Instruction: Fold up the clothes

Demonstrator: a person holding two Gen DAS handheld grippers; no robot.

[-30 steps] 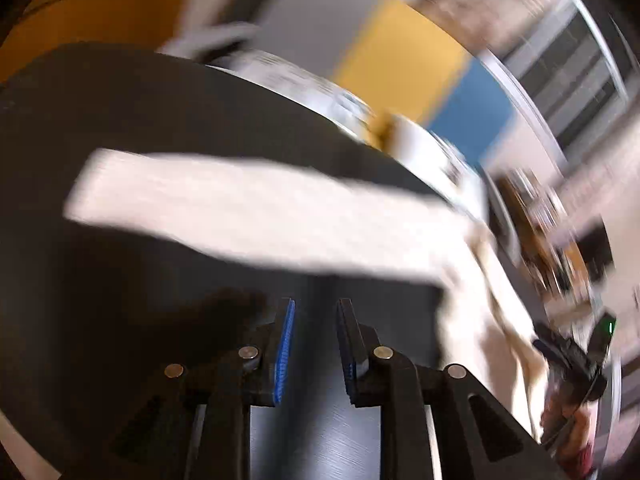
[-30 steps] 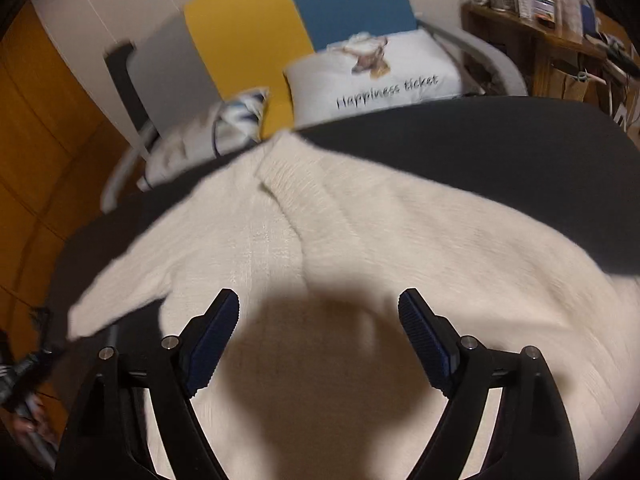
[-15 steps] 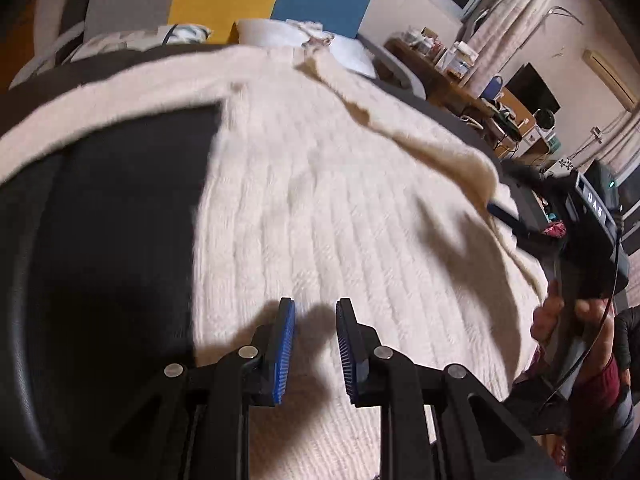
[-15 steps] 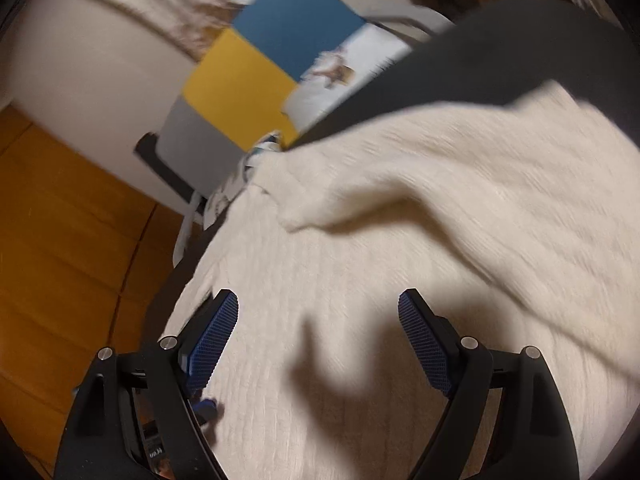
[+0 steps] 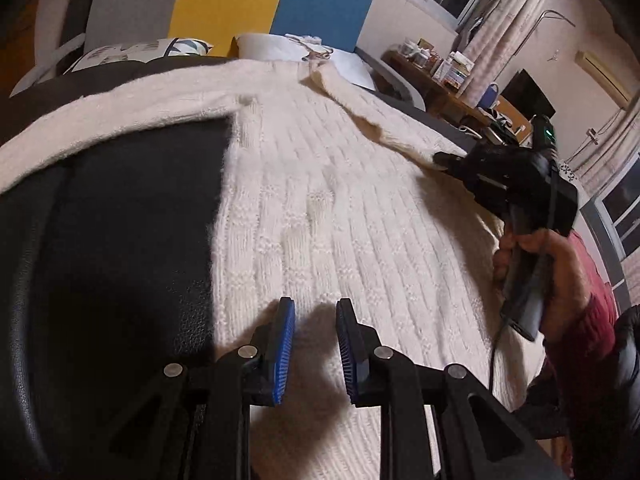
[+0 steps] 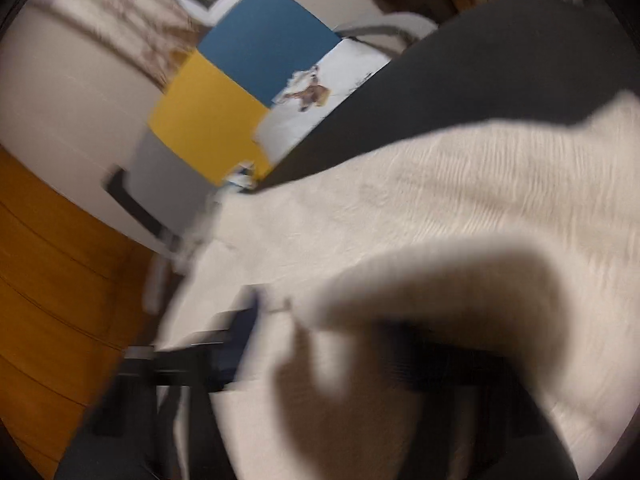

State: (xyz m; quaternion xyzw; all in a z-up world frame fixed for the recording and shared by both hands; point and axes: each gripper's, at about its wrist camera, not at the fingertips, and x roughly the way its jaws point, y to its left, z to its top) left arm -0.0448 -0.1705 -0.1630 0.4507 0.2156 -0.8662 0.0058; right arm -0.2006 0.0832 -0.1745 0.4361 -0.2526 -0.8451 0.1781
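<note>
The sweater (image 5: 328,208) lies spread on the bench (image 5: 112,240), one sleeve (image 5: 100,120) stretched left along the far edge. The left tongs (image 5: 314,344) hang over its near hem. At its right side sit the right tongs (image 5: 444,158) (in a hand (image 5: 536,256)). Behind the bench stands a sofa (image 5: 224,0) with pillows (image 5: 272,46); a shelf (image 5: 440,76) lies to the right.

There is one cream knitted sweater (image 5: 328,216) on one black surface (image 5: 120,240). Two claws are visible: the left claw (image 5: 314,344) near, the right claw (image 5: 444,158) at the right. Two pillows (image 5: 136,50) lie far behind.
</note>
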